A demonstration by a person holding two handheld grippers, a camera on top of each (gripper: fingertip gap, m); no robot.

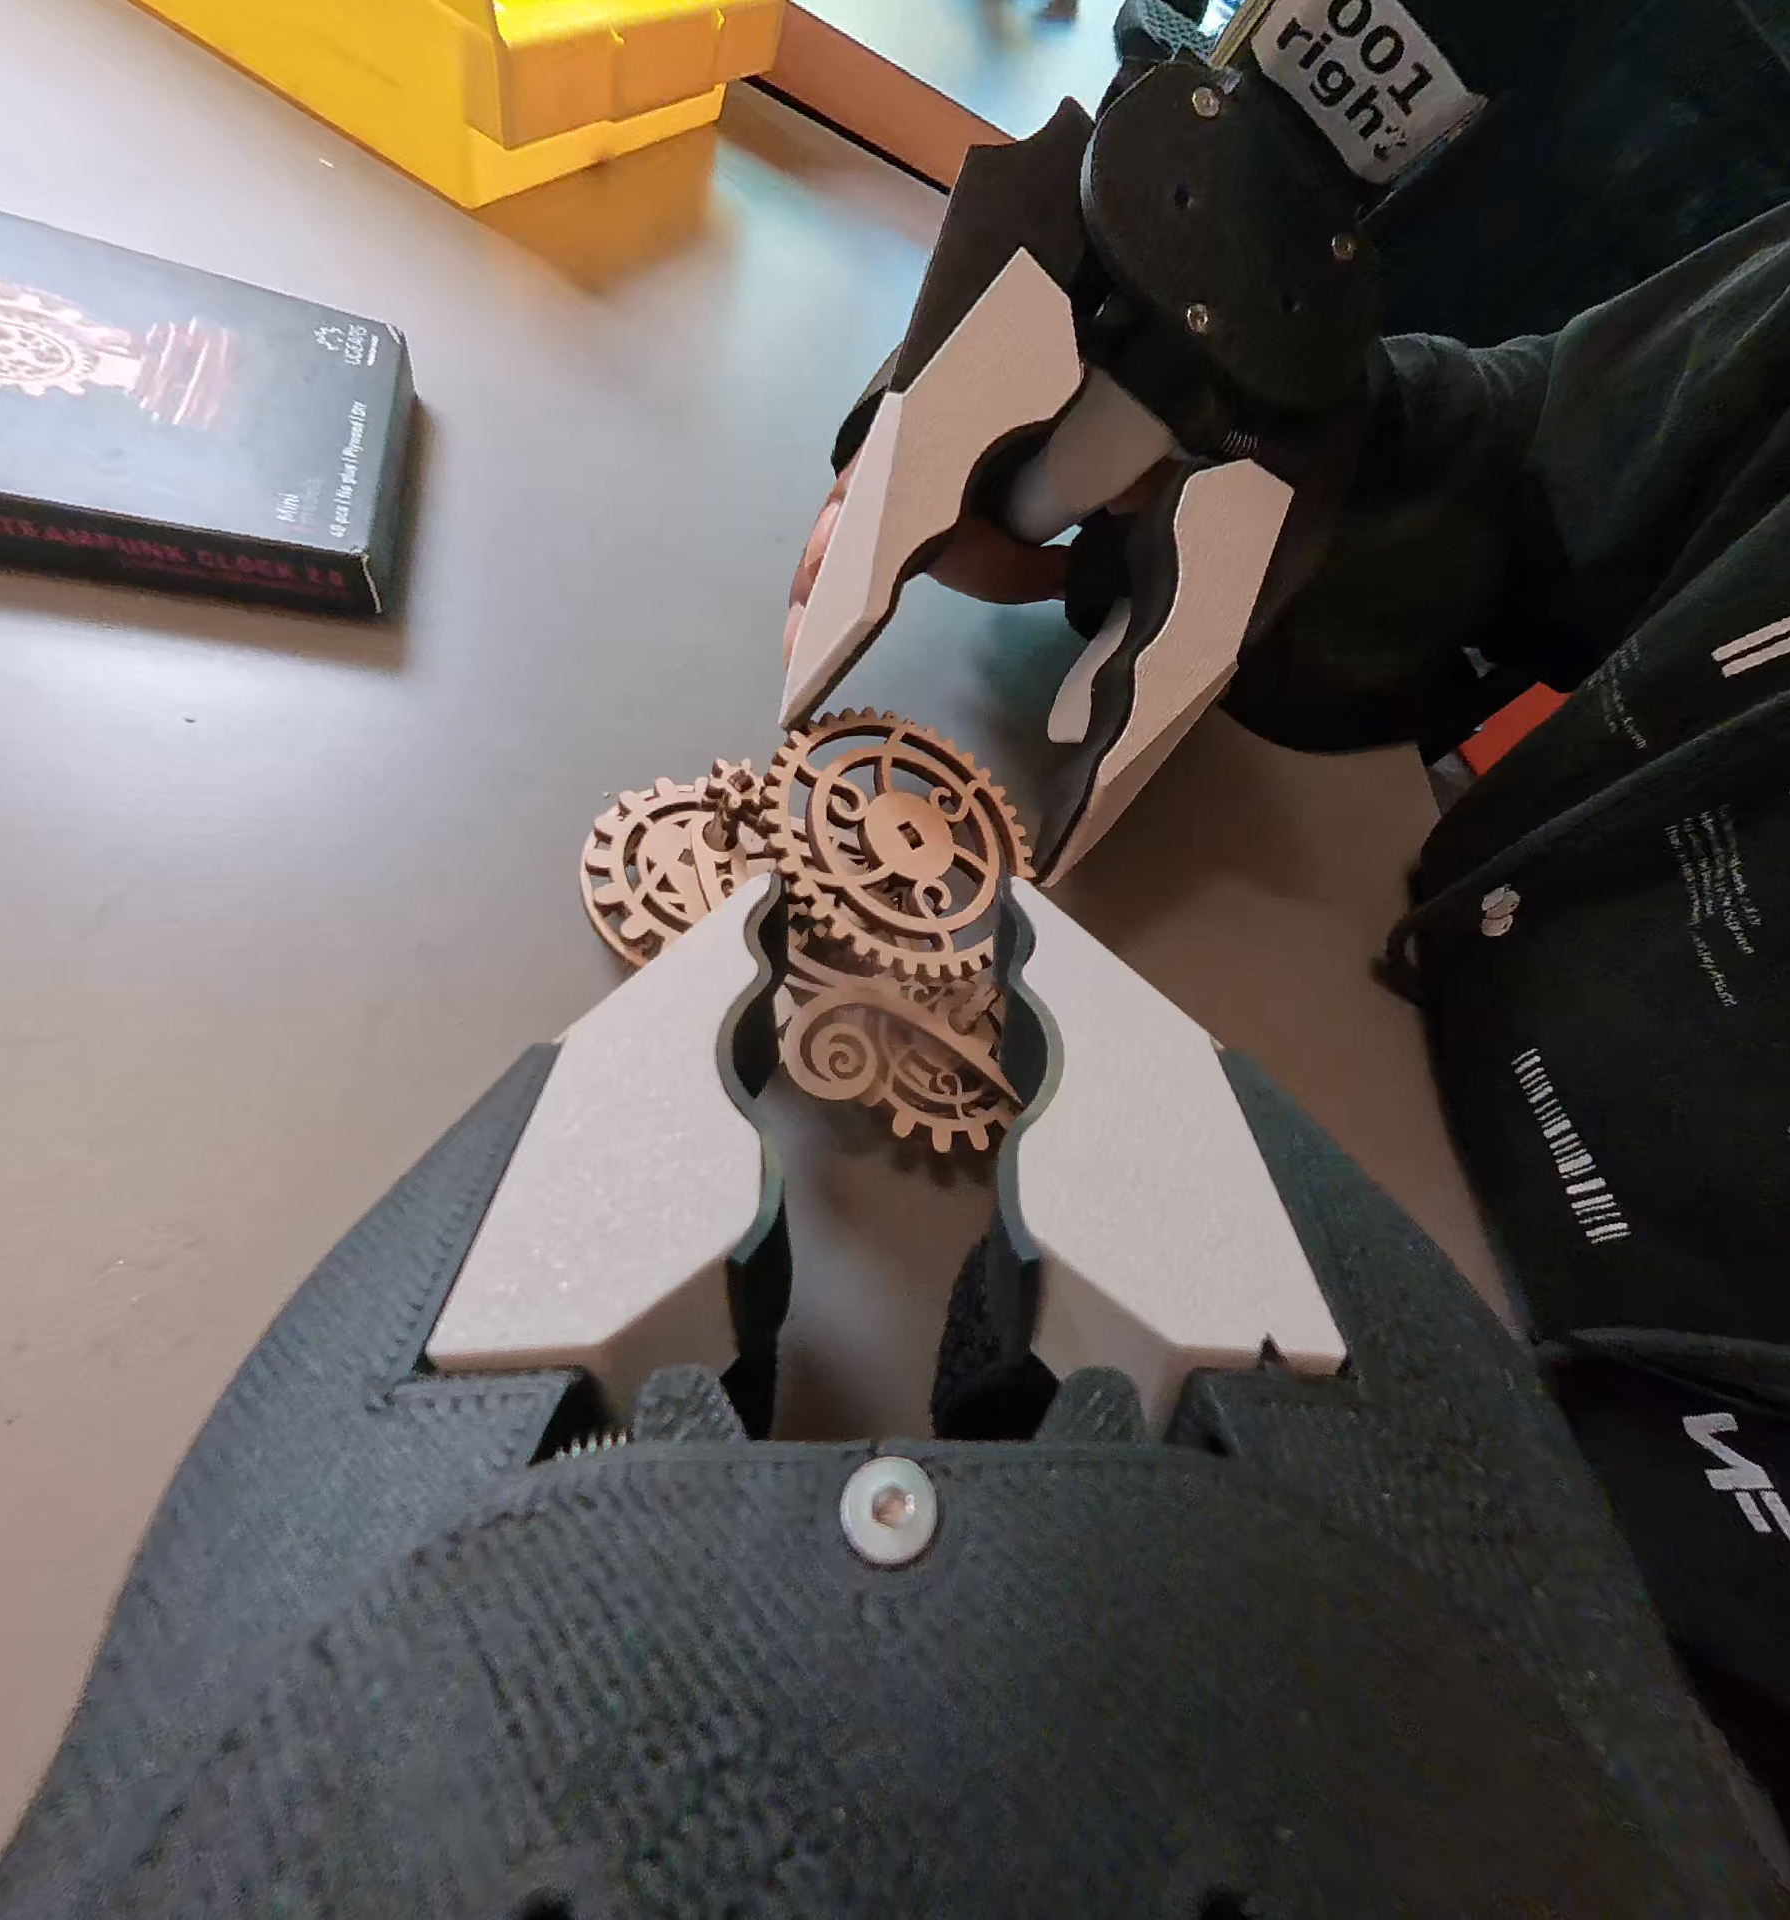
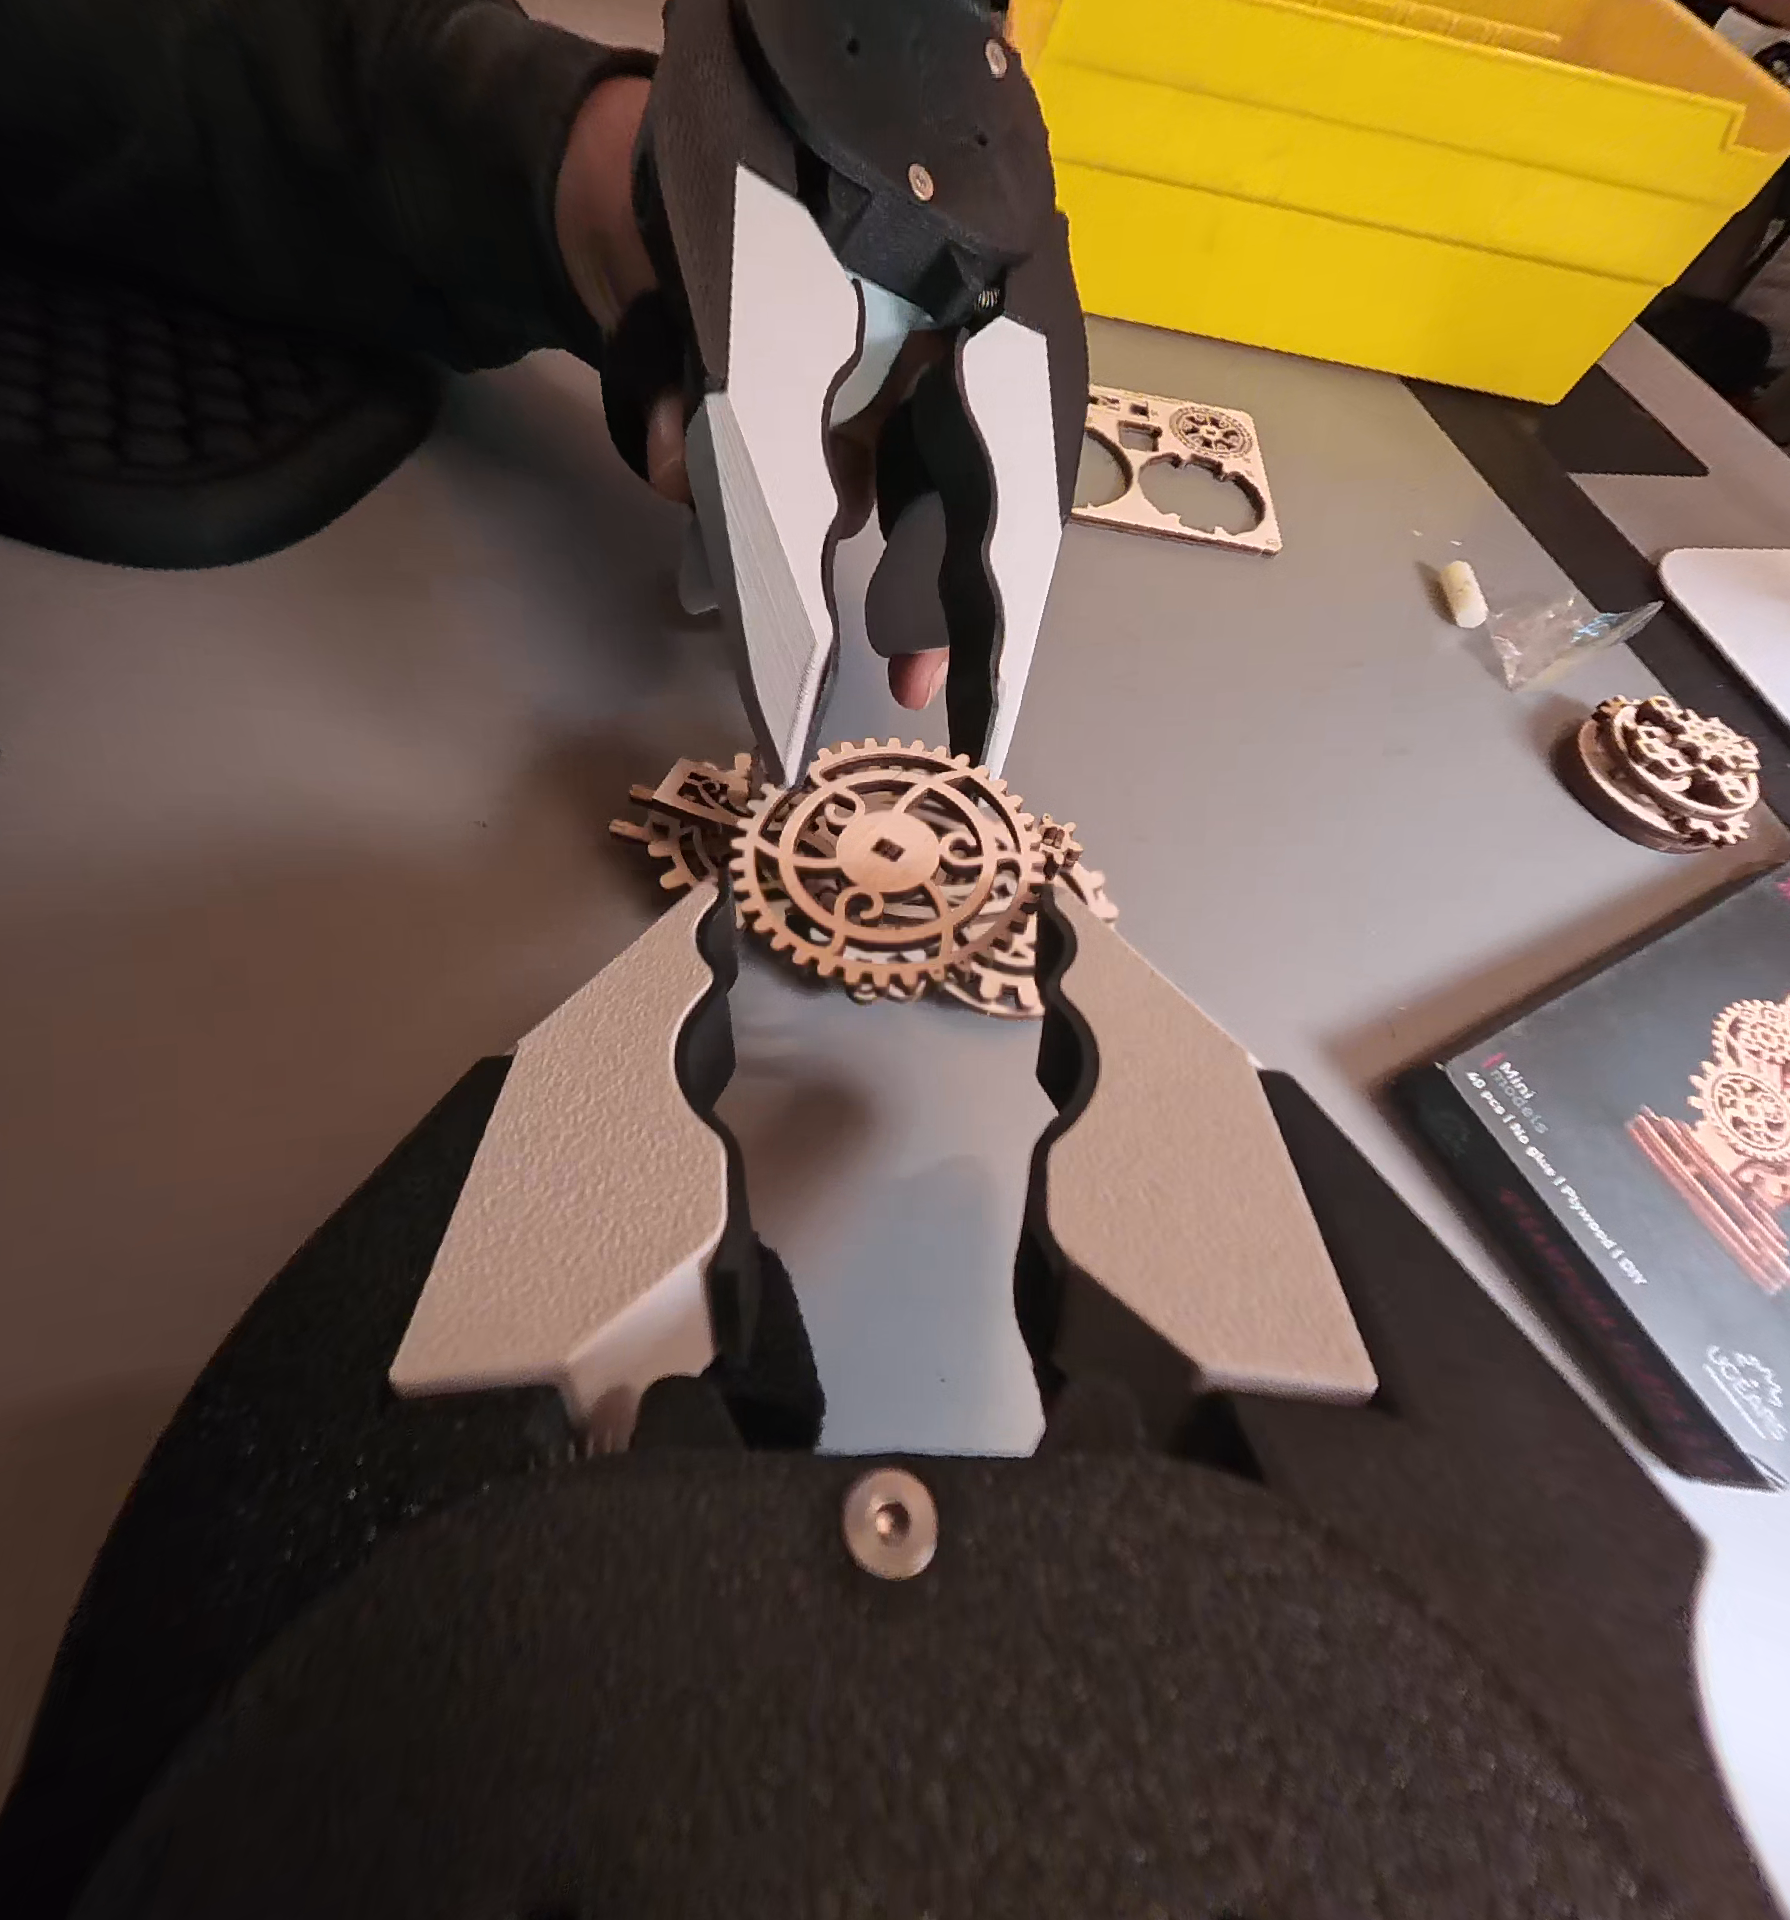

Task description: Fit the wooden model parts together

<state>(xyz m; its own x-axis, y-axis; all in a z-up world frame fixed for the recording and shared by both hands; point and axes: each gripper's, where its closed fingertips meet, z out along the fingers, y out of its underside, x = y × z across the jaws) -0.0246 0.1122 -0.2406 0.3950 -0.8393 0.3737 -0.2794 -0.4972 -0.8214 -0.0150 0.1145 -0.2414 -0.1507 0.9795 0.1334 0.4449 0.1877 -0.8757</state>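
Both grippers are meeting over the wooden gear assembly (image 1: 870,935) near the middle of the grey surface (image 1: 247,935). The left gripper (image 1: 891,894) is coming in low w/ its jaws pinching the assembly from both sides; part of the model is sitting between its fingers (image 1: 652,1101), incl. a spiral-cut piece (image 1: 870,1070) further back in the gap. The big toothed gear (image 2: 886,857) is lying on top of the stack, square hole at its centre facing up.

The right gripper (image 2: 886,904) is reaching from the opposite side, jaws spread wide, tips flanking that big gear; can't tell whether they're touching its teeth. In the left wrist view its tips are sitting just at the gear's rim, one on each side. A smaller flat gear (image 1: 652,873) is lying on the surface just beside the assembly.

Further off: a black model box (image 2: 1680,1195) is lying flat on the right gripper's right, a small round finished sub-assembly (image 2: 1668,771) beyond it, a punched-out wooden sheet (image 2: 1171,478) near a yellow bin (image 2: 1390,187), plus a clear plastic bag (image 2: 1556,634) & a small pale stick (image 2: 1462,594) beside it. The person, in dark sleeves, is gripping both handles.
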